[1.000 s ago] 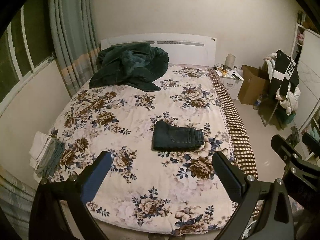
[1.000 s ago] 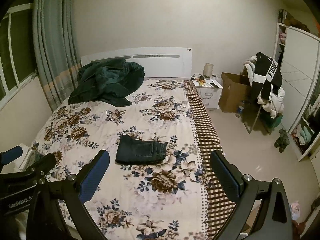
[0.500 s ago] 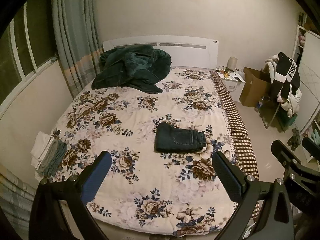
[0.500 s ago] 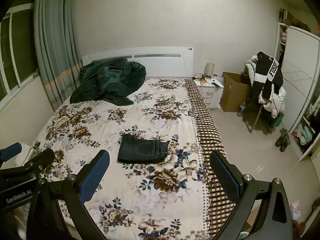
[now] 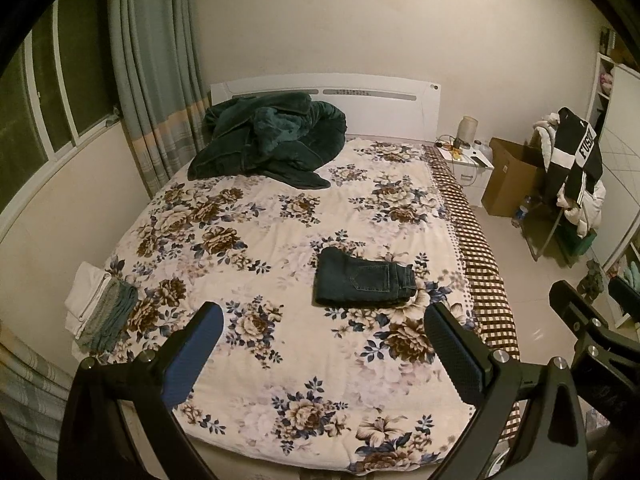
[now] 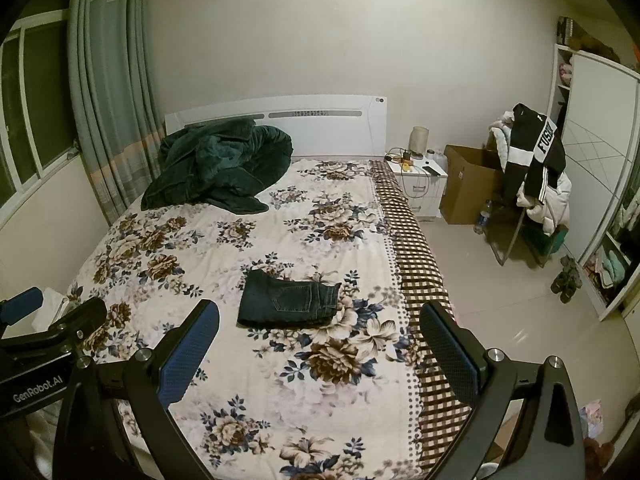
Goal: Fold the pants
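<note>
Pants (image 5: 362, 283): dark denim, folded into a compact rectangle with a back pocket facing up, lying flat on the floral bedspread (image 5: 256, 264) right of the bed's centre, at about 12 o'clock from both cameras. Nothing touches them.

Left gripper (image 5: 322, 354): jaws wide apart, empty, held above the foot of the bed, well short of the pants. Blue pad on one finger, black textured pad on the other.

Right gripper (image 6: 318, 350): jaws likewise spread, empty, above the bed's lower edge and apart from the pants. In the left wrist view its black frame appears at 4 o'clock; in the right wrist view the left unit sits at 8 o'clock.

Legible writing: "GenRobot.AI" in white on the left unit's body, right wrist view. A black-and-white garment (image 6: 534, 156) draped over a chair at 2 o'clock carries white letters reading "FUS", the rest cut off by a fold.

Other items: dark green blanket (image 5: 266, 140) heaped at the headboard, 11 o'clock. Folded white and grey cloths (image 5: 100, 306) at the bed's left edge, 9 o'clock. Brown cardboard box (image 6: 468, 184) beside a white nightstand (image 6: 424, 188), 1 o'clock. Checked brown sheet (image 6: 416, 256) along the bed's right side
</note>
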A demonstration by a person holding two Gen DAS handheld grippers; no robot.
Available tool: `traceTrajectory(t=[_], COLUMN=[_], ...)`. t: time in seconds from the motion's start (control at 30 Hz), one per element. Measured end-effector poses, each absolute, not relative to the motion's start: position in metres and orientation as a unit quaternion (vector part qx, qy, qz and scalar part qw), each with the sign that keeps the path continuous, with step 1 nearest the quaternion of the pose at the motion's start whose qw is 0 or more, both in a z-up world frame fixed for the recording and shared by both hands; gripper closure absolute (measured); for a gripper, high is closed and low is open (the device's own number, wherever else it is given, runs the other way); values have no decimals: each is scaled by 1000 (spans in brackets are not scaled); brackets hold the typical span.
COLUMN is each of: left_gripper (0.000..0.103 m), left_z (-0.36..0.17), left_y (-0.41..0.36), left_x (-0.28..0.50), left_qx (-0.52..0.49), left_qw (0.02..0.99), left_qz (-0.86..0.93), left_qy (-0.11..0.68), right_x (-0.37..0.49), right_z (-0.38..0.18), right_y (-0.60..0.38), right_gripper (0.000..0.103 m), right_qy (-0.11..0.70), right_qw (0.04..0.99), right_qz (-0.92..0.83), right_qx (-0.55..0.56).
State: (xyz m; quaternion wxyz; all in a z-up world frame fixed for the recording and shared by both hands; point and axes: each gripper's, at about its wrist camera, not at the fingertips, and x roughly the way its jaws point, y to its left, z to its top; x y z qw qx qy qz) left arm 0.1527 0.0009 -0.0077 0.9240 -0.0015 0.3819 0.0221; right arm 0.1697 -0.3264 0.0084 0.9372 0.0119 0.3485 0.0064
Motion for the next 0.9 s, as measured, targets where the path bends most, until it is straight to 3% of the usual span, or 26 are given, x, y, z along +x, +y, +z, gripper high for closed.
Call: traceTrajectory(t=[0.9], left_gripper=[0], left_z=[-2], left_y=[8], left_x=[149], left_qx=[0], left_qw=[926], left_qz=[37], left_qy=[376], right_x=[166], right_z=[11], right_y=[-318], right_gripper=[1], right_qy=[353], right_qw=[936], right_qz=[9], right_qx=[13])
